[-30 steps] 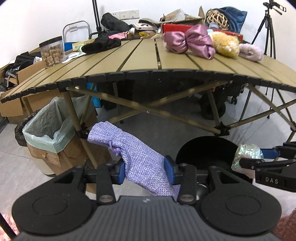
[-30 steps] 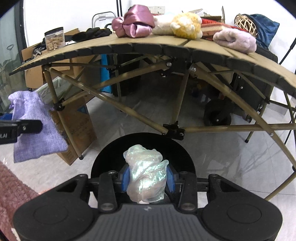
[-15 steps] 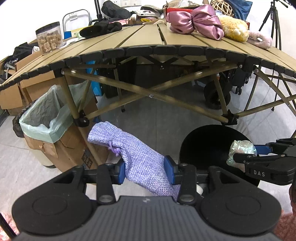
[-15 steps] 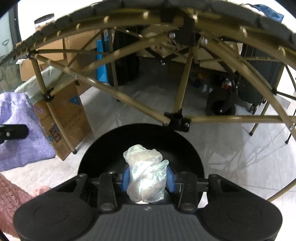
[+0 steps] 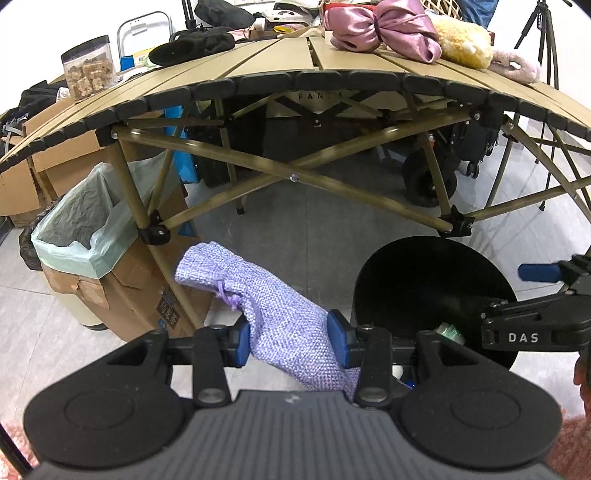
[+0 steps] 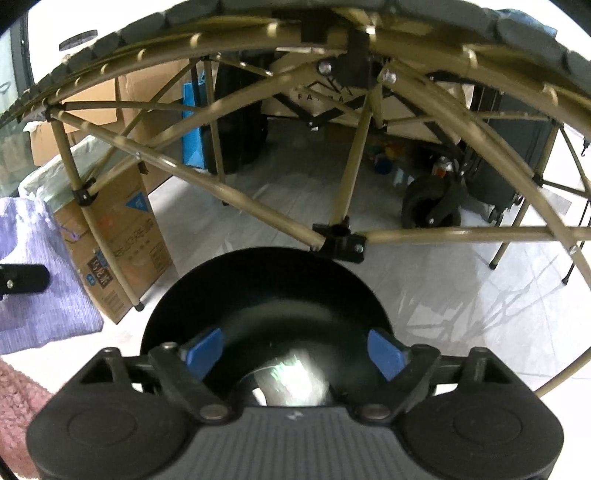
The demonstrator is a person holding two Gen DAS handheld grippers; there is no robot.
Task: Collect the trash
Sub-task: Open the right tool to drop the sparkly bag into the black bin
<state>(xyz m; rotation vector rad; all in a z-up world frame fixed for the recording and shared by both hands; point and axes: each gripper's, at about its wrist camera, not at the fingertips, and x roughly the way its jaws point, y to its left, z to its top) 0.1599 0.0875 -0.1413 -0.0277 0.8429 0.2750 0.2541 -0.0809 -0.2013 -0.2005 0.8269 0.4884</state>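
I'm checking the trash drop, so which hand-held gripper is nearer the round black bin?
Right. The right hand-held gripper hangs directly over the round black bin, jaws opening. The left hand-held gripper, clamping a purple woven pouch, sits beside it.

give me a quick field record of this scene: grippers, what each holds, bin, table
left gripper: shut on purple pouch
right gripper: jaws opening, nothing between the pads
plastic wad: blurred, below the right gripper, over the black bin's opening
black bin: on the floor, under the table's front edge
table: folding, slatted; pink bow and jar on top
lined bin: green liner, left of the table leg
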